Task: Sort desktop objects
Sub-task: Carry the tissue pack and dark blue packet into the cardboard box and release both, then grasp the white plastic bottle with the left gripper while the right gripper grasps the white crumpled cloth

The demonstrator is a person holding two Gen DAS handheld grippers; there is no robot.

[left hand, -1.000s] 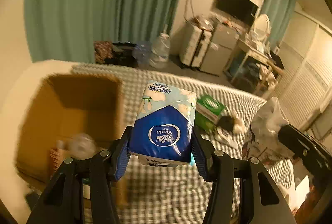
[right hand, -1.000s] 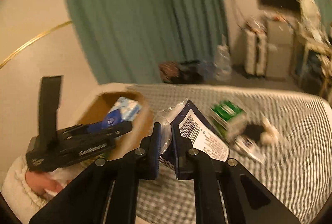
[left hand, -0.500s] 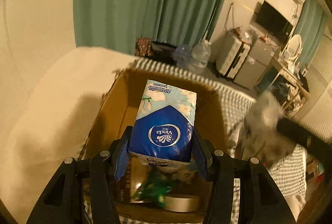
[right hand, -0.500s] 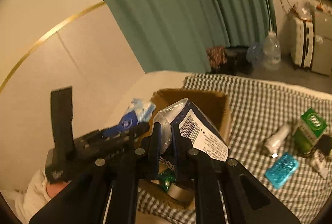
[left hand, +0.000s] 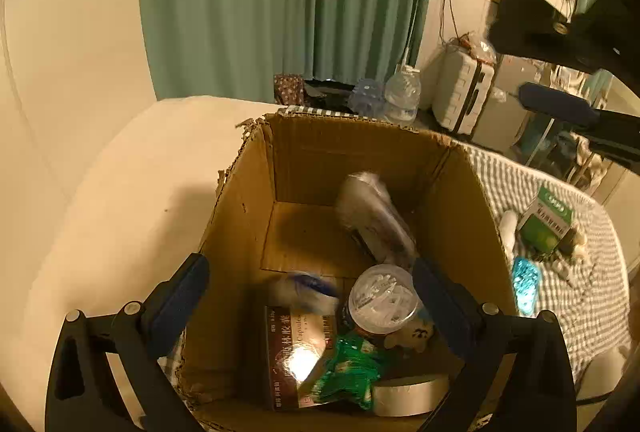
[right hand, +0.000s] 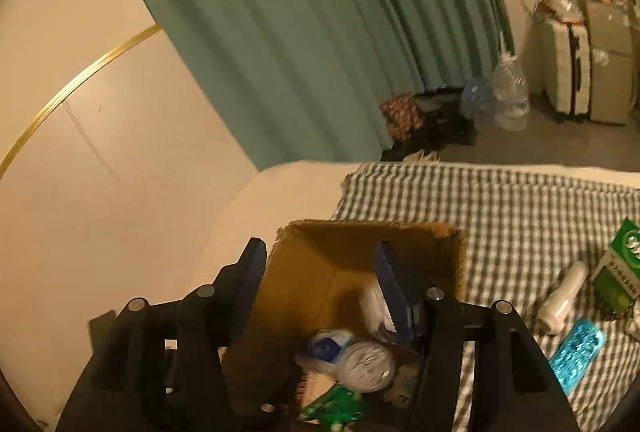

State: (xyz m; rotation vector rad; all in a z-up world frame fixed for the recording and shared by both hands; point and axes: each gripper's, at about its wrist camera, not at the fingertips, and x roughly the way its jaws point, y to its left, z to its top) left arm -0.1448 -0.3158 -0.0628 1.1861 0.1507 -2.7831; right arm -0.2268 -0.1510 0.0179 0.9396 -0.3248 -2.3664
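Both grippers hovered above the open brown cardboard box (left hand: 248, 216), which stood at the left end of the grey-and-white checked cloth (right hand: 520, 216). The left gripper (left hand: 310, 296) had its blue-padded fingers spread wide with nothing between them. The right gripper (right hand: 320, 276) was spread wide too and held nothing.

A good part of the sorting seemed done. Inside the box lay a blurred blue-and-white tissue pack (left hand: 304, 288), a blurred clear plastic package (left hand: 372, 220), a round clear-lidded jar (left hand: 382, 300), a dark brown medicine box (left hand: 296, 348), a crumpled green wrapper (left hand: 348, 372) and a silver tape roll (left hand: 412, 396).

Some things were left on the cloth, well apart from the box, toward its right edge: a green carton (right hand: 622, 272), a small white bottle (right hand: 562, 296) and a shiny turquoise packet (right hand: 578, 352). A few small items beside the carton were too unclear to name. I judged that these remaining things had yet to go into the box.
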